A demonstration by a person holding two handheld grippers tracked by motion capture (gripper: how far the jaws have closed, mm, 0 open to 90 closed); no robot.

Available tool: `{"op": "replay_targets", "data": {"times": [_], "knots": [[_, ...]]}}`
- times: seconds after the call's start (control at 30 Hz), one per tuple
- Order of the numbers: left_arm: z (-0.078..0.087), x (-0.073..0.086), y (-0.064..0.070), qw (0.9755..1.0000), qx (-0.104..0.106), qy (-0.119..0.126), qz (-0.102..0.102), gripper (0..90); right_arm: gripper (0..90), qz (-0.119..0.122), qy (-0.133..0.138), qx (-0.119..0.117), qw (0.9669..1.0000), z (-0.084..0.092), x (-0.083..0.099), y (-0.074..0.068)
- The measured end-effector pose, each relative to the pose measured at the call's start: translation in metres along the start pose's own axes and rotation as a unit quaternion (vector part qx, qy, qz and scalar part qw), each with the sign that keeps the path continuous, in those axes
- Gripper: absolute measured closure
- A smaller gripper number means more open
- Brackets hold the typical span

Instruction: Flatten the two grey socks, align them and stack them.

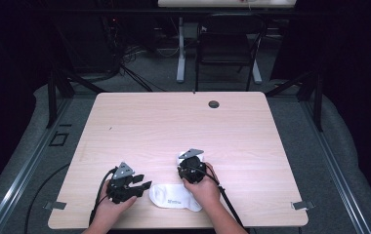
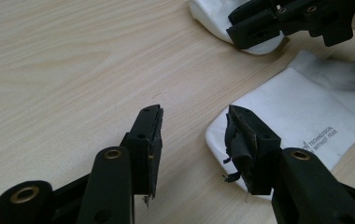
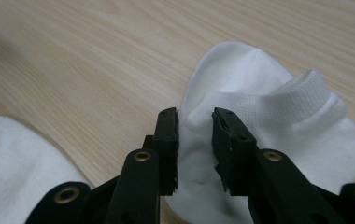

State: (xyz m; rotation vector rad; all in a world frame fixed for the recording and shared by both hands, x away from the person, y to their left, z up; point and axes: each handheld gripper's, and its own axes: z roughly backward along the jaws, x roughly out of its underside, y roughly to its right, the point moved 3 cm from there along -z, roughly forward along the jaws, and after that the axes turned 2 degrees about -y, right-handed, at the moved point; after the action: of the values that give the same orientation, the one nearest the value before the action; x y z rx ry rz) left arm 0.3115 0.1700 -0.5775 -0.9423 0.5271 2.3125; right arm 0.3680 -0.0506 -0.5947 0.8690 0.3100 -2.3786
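Observation:
Two white ankle socks lie near the front edge of the wooden table point(image 1: 174, 122). The flat sock with grey print point(image 1: 174, 197) point(image 2: 301, 107) point(image 3: 12, 158) rests between the person's hands. My left gripper point(image 1: 144, 181) point(image 2: 194, 112) is open just left of it, jaws low over bare wood, one fingertip at the sock's edge. The second sock point(image 1: 181, 158) point(image 2: 213, 14) point(image 3: 259, 93) lies bunched, its ribbed cuff raised. My right gripper point(image 1: 188, 163) point(image 2: 252, 28) point(image 3: 195, 114) points down on it, jaws a little apart with white fabric in the gap. I see no pinch.
A dark grommet hole point(image 1: 214, 104) sits near the table's far edge. A black chair point(image 1: 227, 44) and a white desk leg point(image 1: 180, 48) stand beyond the table. Cables point(image 1: 100, 195) trail from both grippers over the front edge.

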Motion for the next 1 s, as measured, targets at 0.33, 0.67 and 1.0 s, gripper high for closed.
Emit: {"op": "replay_targets", "data": {"times": [0.33, 0.67, 1.0], "knots": [[-0.001, 0.0, -0.001, 1.0, 0.001, -0.003, 0.001, 55.4, 90.0, 0.013, -0.003, -0.022, 0.9997, 0.001, 0.0, -0.006], [-0.002, 0.0, -0.002, 1.0, -0.002, -0.002, 0.003, 55.5, 90.0, 0.065, 0.006, -0.05, 0.9966, 0.014, -0.007, -0.024], [-0.016, -0.019, 0.0, 0.9998, -0.004, 0.015, -0.009, 67.9, 90.0, 0.055, 0.045, -0.048, 0.9963, 0.037, -0.013, -0.015]]}}
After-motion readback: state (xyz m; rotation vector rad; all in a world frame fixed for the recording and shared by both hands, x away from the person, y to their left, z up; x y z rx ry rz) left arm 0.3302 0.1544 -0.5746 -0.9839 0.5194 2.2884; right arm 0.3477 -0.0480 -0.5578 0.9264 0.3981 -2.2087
